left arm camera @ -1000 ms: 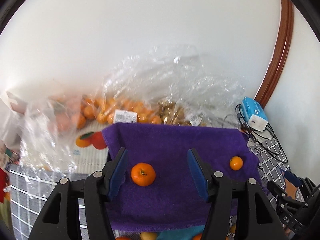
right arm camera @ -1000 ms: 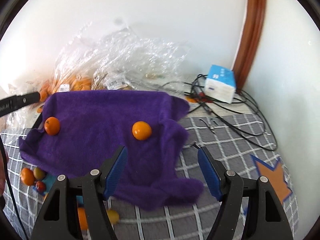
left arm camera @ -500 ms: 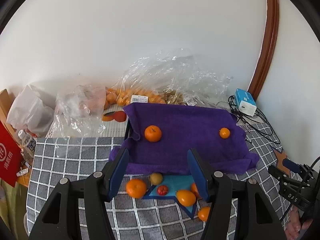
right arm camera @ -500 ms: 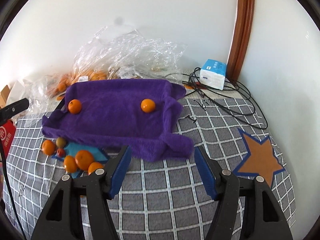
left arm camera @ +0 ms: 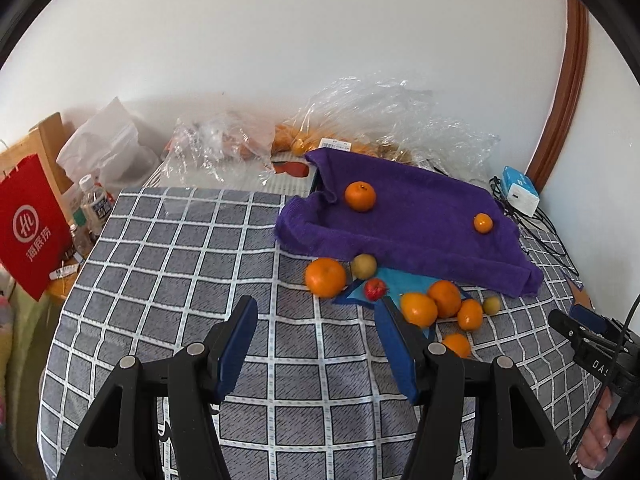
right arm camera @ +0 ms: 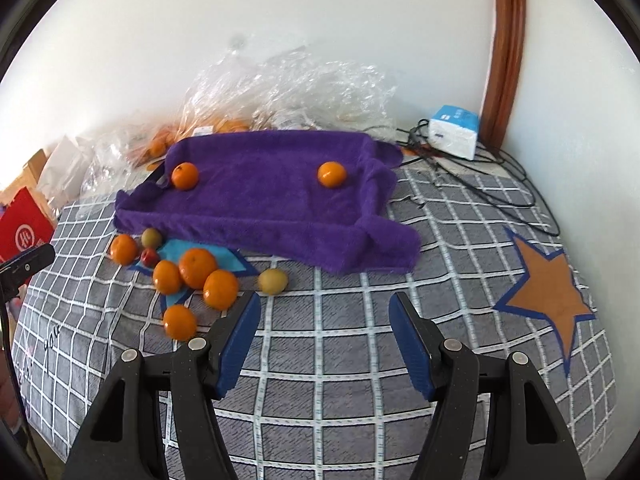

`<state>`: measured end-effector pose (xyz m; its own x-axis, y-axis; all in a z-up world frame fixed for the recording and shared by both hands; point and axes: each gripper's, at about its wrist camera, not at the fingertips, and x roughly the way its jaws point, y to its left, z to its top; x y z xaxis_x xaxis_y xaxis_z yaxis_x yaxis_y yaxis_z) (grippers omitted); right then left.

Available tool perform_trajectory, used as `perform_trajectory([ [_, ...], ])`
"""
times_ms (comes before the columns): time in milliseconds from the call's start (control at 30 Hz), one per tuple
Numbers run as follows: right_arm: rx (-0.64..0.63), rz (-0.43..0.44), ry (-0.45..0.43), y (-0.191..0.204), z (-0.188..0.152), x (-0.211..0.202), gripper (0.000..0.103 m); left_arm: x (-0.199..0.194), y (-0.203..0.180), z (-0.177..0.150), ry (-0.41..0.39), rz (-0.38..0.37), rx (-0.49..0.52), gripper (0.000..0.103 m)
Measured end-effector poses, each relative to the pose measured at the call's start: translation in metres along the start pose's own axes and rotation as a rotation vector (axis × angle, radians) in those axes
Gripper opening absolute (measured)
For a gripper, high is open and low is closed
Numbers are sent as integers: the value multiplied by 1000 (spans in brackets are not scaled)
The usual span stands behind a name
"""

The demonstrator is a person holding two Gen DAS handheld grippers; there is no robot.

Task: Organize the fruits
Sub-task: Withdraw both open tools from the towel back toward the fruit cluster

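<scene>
Checked cloth (left arm camera: 168, 280) lies bare under the left gripper (left arm camera: 316, 340), jaws released; oranges (left arm camera: 436, 304) cluster at the purple towel's (left arm camera: 420, 232) near edge. Right gripper (right arm camera: 324, 336), jaws released after narrowing slightly, over bare cloth; both have pulled back from the towel.

A fluffy, matt purple towel (right arm camera: 272, 200) is seen on a woven checked cloth (right arm camera: 340, 352). Glossy, smooth peel is shown by 2 oranges (right arm camera: 185, 175) on it. Crinkled clear plastic bags (right arm camera: 288, 92) are piled behind. A varnished wooden trim (right arm camera: 506, 48) and a matt red paper bag (left arm camera: 30, 224) are visible.
</scene>
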<state>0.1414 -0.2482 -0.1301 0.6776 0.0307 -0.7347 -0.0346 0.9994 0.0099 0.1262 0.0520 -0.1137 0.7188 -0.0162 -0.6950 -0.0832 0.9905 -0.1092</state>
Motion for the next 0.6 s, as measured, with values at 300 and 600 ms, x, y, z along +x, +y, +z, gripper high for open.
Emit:
perform_trajectory([
  [300, -50, 42, 16, 22, -12, 41, 51, 25, 21, -23, 64, 36, -14, 59],
  [600, -32, 66, 60, 24, -3, 85, 41, 47, 23, -23, 90, -4, -5, 59],
])
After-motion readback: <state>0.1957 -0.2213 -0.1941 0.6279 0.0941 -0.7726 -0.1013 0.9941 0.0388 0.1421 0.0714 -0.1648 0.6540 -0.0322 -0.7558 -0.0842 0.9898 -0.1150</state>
